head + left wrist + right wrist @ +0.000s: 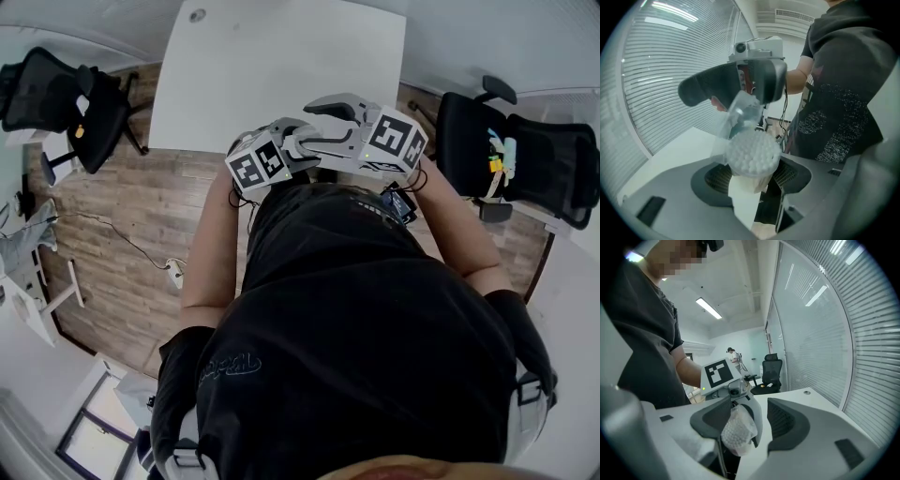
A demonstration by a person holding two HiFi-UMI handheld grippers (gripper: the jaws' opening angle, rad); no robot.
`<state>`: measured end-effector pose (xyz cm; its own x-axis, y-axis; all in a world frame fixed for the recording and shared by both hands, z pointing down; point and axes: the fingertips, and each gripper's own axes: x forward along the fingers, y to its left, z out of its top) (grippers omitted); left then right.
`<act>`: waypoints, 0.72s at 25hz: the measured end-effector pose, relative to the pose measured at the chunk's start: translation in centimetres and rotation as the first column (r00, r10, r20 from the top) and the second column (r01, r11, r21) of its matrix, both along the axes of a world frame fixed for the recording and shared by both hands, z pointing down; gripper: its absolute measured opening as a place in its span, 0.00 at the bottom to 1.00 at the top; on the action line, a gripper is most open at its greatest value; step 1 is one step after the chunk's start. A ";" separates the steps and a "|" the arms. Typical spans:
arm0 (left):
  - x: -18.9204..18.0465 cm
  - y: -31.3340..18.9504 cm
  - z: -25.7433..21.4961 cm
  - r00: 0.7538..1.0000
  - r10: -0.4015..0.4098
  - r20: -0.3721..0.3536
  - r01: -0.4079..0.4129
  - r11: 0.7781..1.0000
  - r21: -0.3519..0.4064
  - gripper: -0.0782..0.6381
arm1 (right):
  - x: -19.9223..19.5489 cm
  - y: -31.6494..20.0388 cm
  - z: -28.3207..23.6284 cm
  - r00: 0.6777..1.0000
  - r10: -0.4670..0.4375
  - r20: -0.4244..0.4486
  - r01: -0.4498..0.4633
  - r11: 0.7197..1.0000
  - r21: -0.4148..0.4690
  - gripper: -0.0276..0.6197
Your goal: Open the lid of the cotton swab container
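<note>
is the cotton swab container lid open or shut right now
Open: the clear lid stands raised behind the cotton swab container, its swab tips exposed.

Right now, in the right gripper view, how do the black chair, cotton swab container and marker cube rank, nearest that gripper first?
1. cotton swab container, at the jaws, low.
2. marker cube, just behind, left.
3. black chair, far back, centre.

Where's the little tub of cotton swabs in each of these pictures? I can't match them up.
Head view: not visible; the left gripper and right gripper crowd that spot.
Left gripper view: cotton swab container at lower centre, between this gripper's jaws, swab tips toward the camera.
Right gripper view: low, just left of centre.
Shared landmark: the white table, in all three.
</note>
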<state>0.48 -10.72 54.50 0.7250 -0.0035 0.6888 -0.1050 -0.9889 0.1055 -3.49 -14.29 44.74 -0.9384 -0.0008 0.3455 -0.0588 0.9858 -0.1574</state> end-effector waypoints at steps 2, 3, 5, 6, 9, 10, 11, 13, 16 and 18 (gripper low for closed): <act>0.2 0.2 -0.2 1.000 0.009 -0.005 -0.009 1.000 0.001 0.47 | 0.1 -0.7 -0.5 1.000 0.017 0.013 -0.017 1.000 0.009 0.44; 0.3 0.3 -0.3 1.000 0.012 -0.006 -0.012 1.000 0.000 0.47 | 0.2 -1.0 -0.8 0.999 0.026 0.019 -0.026 1.000 0.014 0.44; 0.4 0.4 -0.4 1.000 0.014 -0.008 -0.014 1.000 0.000 0.47 | 0.2 -1.8 -1.2 0.999 0.044 0.029 -0.044 0.999 0.022 0.44; 0.4 0.4 -0.5 1.000 0.016 -0.014 -0.016 1.000 0.003 0.47 | 0.2 -2.2 -1.2 0.998 0.053 0.032 -0.054 0.998 0.024 0.44; 0.6 0.6 -0.6 0.999 0.025 -0.029 -0.025 1.000 0.004 0.47 | 0.2 -3.2 -1.2 0.996 0.080 0.033 -0.081 0.996 0.024 0.43; 0.6 0.7 -0.6 0.999 0.028 -0.030 -0.027 1.000 0.004 0.47 | 0.2 -3.5 -1.0 0.996 0.086 0.031 -0.086 0.996 0.019 0.43; 0.7 0.8 -0.6 0.999 0.030 -0.027 -0.030 1.000 0.003 0.47 | 0.3 -3.7 -0.9 0.996 0.089 0.027 -0.090 0.996 0.015 0.43; 0.8 1.1 -0.5 0.999 0.035 -0.019 -0.035 0.999 0.001 0.47 | 0.4 -4.1 -0.7 0.995 0.095 0.019 -0.096 0.995 0.011 0.43; 1.0 1.4 -0.6 0.999 0.038 -0.025 -0.038 0.999 -0.004 0.47 | 0.5 -4.8 -0.3 0.994 0.112 0.010 -0.112 0.994 0.006 0.43; 1.0 1.4 -0.6 0.999 0.039 -0.031 -0.040 0.999 -0.006 0.47 | 0.5 -5.3 0.0 0.992 0.127 0.005 -0.127 0.992 0.000 0.42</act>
